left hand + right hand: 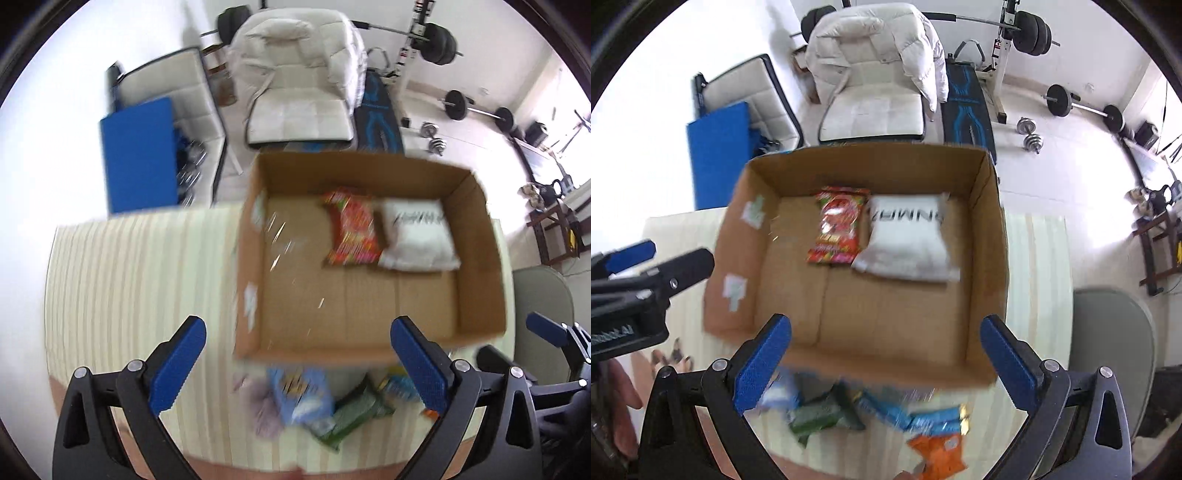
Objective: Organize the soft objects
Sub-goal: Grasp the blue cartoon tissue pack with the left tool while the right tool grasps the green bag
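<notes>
In the box (864, 332), at its far side, a red packet (836, 230) and a white pouch (908, 240) are already laid. Near the box, on the worktop (110, 277), several packets (827, 411) are left, apparently unsorted. Both grippers, left (295, 369) and right (882, 365), are held with fingers apart, empty.

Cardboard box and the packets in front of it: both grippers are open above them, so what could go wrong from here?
1. The loose packets overlap: the green packet lies against the blue packet, so a grab may catch two or slip.
2. The cardboard box has a tall near wall; a carried packet could hit it.
3. The left gripper and right gripper are close together and might collide.
</notes>
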`<move>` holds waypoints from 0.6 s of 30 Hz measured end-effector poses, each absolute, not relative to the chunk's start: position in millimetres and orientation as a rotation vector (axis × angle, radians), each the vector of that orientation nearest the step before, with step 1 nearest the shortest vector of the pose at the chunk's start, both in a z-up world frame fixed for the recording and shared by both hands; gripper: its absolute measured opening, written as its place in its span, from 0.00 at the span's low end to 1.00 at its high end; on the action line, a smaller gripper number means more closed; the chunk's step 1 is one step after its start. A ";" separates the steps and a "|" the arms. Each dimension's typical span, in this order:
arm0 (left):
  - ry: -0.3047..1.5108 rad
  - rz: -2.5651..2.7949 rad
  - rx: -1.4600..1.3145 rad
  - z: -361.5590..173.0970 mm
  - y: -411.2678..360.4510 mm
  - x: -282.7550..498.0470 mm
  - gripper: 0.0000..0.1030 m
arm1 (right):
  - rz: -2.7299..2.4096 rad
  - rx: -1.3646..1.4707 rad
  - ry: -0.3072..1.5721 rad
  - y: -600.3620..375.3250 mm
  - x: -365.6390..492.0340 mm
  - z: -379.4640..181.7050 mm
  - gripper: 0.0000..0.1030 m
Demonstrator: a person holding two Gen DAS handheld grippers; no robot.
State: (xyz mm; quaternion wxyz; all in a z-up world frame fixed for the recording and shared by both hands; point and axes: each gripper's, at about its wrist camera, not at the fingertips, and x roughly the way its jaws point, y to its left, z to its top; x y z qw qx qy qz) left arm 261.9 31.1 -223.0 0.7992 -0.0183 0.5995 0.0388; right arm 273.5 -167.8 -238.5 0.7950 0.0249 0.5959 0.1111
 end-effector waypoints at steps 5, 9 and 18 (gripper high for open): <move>1.399 0.168 -0.098 -272.5 58.5 206.9 1.00 | 0.212 0.197 1.443 -184.2 218.1 -289.0 1.00; 1.506 0.266 -0.094 -318.2 79.5 180.8 0.99 | 0.189 0.512 1.645 -176.2 184.0 -370.2 1.00; 1.565 0.302 -0.099 -342.3 99.4 171.4 0.99 | 0.137 0.611 1.713 -112.0 171.9 -454.4 0.73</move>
